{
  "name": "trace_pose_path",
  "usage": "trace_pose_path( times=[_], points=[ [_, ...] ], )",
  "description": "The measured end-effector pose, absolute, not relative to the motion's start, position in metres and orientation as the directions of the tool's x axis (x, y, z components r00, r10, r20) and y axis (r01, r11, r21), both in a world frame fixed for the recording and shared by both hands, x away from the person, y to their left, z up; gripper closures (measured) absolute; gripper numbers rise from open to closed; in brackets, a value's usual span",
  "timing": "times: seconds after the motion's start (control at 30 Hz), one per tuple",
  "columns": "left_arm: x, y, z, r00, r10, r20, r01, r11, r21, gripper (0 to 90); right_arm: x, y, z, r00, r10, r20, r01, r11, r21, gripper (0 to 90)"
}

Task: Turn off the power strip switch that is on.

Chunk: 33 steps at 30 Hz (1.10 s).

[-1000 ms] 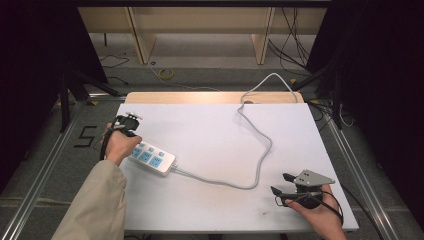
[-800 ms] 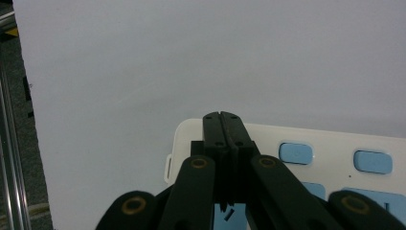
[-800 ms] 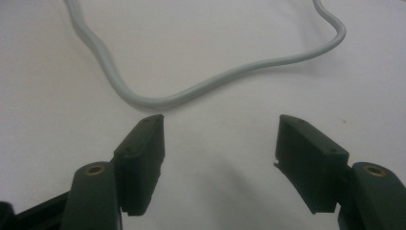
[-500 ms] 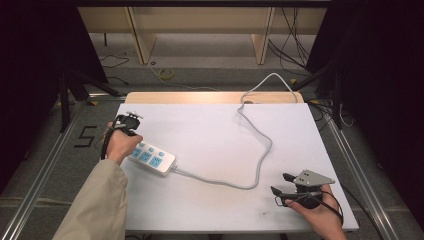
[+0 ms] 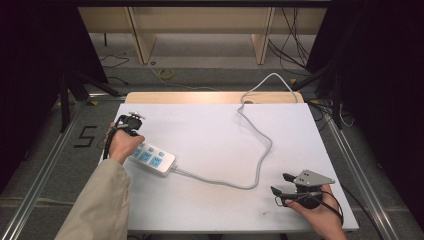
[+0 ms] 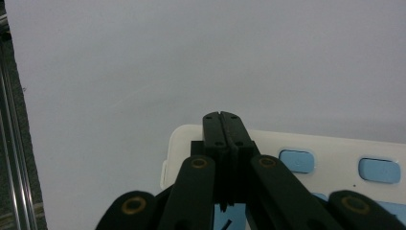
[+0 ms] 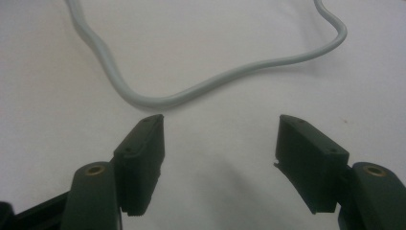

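Note:
A white power strip (image 5: 151, 159) with blue sockets lies at the left of the white table (image 5: 210, 135). Its grey cable (image 5: 260, 155) loops across the middle and runs off the back edge. My left gripper (image 6: 223, 118) is shut with nothing between its jaws, and its tips sit just over the rounded end of the power strip (image 6: 335, 153). In the high view a hand (image 5: 121, 144) holds it at the strip's left end. My right gripper (image 5: 281, 184) rests open near the front right corner. In its own view the right gripper (image 7: 220, 132) faces a bend of the cable (image 7: 210, 84), a little short of it.
A wooden board (image 5: 210, 97) lies along the table's back edge, where the cable drops to the floor. Aluminium rails (image 5: 45, 165) run along both sides of the table. A beige sleeve (image 5: 97, 205) comes in at the bottom left.

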State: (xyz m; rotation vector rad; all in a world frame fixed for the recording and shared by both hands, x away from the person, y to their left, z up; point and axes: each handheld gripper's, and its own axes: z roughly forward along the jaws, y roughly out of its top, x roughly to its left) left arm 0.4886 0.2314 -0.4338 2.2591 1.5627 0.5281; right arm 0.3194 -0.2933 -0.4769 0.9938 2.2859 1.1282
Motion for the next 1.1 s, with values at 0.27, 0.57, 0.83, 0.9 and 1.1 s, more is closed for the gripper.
trace_pose_path(
  times=[0.27,0.57,0.83,0.9,1.1],
  points=[
    [0.4897,0.2294,-0.4363,0.329,0.938,0.112,0.814,-0.342,0.47,89.9,0.3195,-0.2932,-0.4771,-0.666,0.745,-0.041,0.42,0.42,0.805,35.0],
    [0.4908,0.2275,-0.4396,0.332,0.937,0.112,0.817,-0.344,0.463,89.9,0.3194,-0.2935,-0.4772,-0.667,0.744,-0.043,0.418,0.422,0.805,35.0],
    [0.4913,0.228,-0.4413,0.33,0.938,0.108,0.824,-0.342,0.451,89.9,0.3195,-0.2933,-0.4774,-0.669,0.742,-0.043,0.419,0.424,0.803,35.0],
    [0.4912,0.2281,-0.4419,0.327,0.939,0.106,0.825,-0.338,0.453,89.9,0.3194,-0.2933,-0.4774,-0.669,0.742,-0.044,0.419,0.424,0.803,35.0],
    [0.4914,0.2276,-0.4418,0.327,0.94,0.095,0.828,-0.334,0.45,89.9,0.3195,-0.2932,-0.4775,-0.668,0.743,-0.043,0.419,0.424,0.803,35.0]
  ],
)
